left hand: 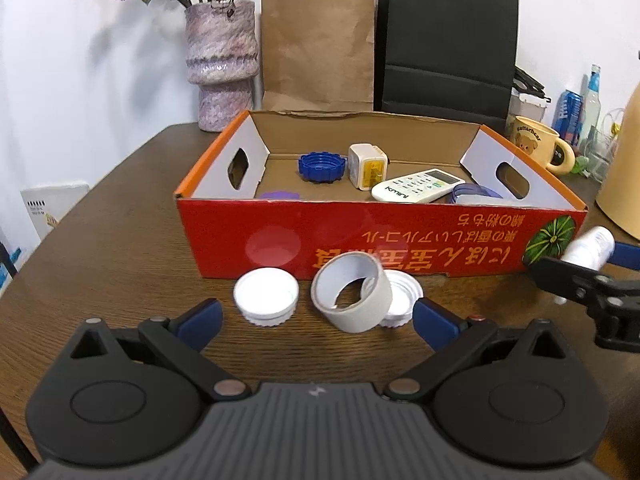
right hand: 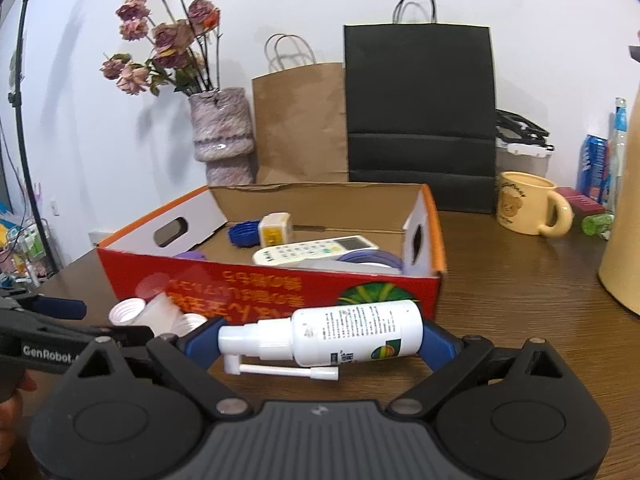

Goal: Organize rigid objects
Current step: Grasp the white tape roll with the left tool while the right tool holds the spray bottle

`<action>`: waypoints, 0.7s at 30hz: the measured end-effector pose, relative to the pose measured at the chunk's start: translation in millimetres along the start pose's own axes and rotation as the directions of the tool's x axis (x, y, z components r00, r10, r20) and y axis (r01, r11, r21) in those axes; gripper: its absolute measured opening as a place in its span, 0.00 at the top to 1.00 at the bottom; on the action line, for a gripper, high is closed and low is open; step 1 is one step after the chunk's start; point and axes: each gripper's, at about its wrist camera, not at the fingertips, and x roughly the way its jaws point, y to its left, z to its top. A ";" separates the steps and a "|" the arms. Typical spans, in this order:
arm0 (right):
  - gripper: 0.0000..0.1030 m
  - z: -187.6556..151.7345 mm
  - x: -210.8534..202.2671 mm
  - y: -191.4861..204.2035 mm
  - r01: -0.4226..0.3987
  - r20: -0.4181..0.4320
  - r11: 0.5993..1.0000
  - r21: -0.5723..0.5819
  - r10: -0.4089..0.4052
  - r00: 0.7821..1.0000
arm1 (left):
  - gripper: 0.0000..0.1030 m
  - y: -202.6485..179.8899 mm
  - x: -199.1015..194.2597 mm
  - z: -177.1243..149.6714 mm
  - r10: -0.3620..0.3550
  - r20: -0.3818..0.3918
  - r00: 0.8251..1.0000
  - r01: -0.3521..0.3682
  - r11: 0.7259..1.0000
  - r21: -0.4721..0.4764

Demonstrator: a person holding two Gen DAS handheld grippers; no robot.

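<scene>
A red cardboard box (left hand: 320,236) stands on the brown table and also shows in the right wrist view (right hand: 280,284). It holds a blue lid (left hand: 322,167), a white cube (left hand: 367,165), a remote (left hand: 418,191) and a tape roll (left hand: 476,194). In front of it lie a white lid (left hand: 266,296), a white ring (left hand: 352,296) and a second white lid (left hand: 400,298). My left gripper (left hand: 318,318) is open, its fingers either side of the ring. My right gripper (right hand: 320,340) is shut on a white spray bottle (right hand: 340,330), held sideways above the table.
A vase of dried flowers (left hand: 222,64), a brown paper bag (left hand: 318,48) and a black bag (left hand: 446,44) stand behind the box. A yellow mug (right hand: 528,208), cans and bottles (right hand: 600,160) and a tan container (right hand: 624,216) are at the right.
</scene>
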 end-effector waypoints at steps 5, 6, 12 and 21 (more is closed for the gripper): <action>0.05 -0.8 -3.9 -12.6 0.022 0.006 1.000 0.008 -0.022 1.000 | 0.00 -6.9 7.2 1.8 -0.001 -0.012 1.000 0.001 0.999 -0.033; 0.05 -1.0 -4.2 -14.1 0.026 0.006 1.000 0.009 -0.026 1.000 | 0.00 -8.3 7.7 2.4 0.001 -0.009 1.000 -0.001 0.999 -0.039; 0.05 -2.9 -5.1 -13.8 0.040 0.007 0.999 0.007 -0.040 0.999 | 0.10 -13.5 15.2 5.5 -0.001 -0.015 1.000 0.000 0.998 -0.062; 0.05 -3.5 -4.6 -11.4 0.043 0.004 0.999 -0.001 -0.043 0.999 | 0.52 -12.8 14.8 4.5 -0.026 0.001 1.000 0.026 0.998 -0.063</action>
